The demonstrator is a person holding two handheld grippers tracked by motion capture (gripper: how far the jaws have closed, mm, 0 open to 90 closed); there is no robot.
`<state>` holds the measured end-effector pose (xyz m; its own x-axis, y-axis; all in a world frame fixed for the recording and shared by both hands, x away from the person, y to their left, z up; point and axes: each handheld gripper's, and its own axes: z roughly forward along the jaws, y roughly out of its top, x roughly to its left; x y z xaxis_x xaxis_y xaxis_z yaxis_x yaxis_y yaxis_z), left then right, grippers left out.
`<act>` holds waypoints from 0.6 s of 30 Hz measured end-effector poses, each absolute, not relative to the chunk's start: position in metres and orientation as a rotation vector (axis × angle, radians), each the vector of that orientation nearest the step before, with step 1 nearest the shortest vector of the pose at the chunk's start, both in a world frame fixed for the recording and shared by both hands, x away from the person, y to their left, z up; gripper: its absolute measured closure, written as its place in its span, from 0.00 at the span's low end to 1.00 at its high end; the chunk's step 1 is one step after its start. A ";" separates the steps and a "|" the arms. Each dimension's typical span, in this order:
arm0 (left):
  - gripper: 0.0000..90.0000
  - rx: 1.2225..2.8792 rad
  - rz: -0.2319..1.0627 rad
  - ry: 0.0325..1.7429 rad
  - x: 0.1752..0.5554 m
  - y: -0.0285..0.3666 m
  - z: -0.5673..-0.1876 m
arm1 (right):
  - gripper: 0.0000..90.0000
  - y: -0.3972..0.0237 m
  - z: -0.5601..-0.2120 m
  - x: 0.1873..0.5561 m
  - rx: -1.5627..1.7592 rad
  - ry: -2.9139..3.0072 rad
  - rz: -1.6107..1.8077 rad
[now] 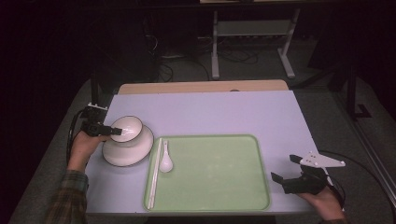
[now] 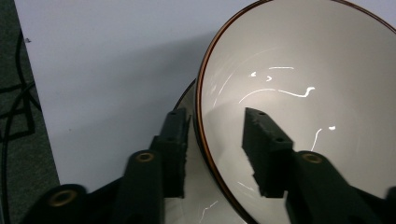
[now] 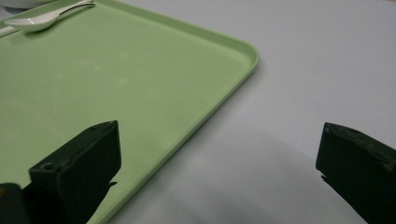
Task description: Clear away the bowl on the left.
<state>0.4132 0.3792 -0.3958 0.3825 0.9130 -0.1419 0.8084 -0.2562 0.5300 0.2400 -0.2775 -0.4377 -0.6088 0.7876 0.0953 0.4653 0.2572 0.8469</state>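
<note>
Glossy crockery, matt everything else, from where I sit.

I see the bowl point(image 2: 303, 84) as glazed ceramic, shiny white inside with bright streaks of reflected light and a thin brown rim. The spoon point(image 1: 166, 161) looks equally glossy and white. The green tray point(image 3: 116, 74) reads as smooth, matt plastic. The pale table cover point(image 1: 210, 112) is flat and dull; a bare wooden edge point(image 1: 201, 87) shows behind. My gripper pads point(image 2: 175, 149) look rough, black, matt.

- I'm not finding any readable text, label, brand, number or sign in any of my three views.
</note>
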 end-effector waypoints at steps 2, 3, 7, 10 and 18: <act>0.78 2.119 0.264 1.483 0.413 0.380 -0.396 | 0.00 -0.277 -0.438 0.240 1.147 2.187 1.289; 0.81 2.120 0.268 1.487 0.413 0.380 -0.396 | 0.00 -0.277 -0.438 0.240 1.147 2.187 1.289; 0.85 2.115 0.269 1.496 0.414 0.381 -0.396 | 0.00 -0.278 -0.438 0.240 1.147 2.186 1.290; 0.90 2.116 0.268 1.502 0.415 0.380 -0.396 | 0.00 -0.278 -0.438 0.240 1.149 2.185 1.291; 0.92 2.108 0.224 1.500 0.414 0.380 -0.395 | 0.00 -0.278 -0.437 0.240 1.149 2.183 1.293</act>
<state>0.4142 0.3801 -0.3945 0.3670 0.9147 -0.1694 0.8253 -0.2362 0.5128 0.2401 -0.2779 -0.4375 -0.6074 0.7884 0.0977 0.4648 0.2529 0.8485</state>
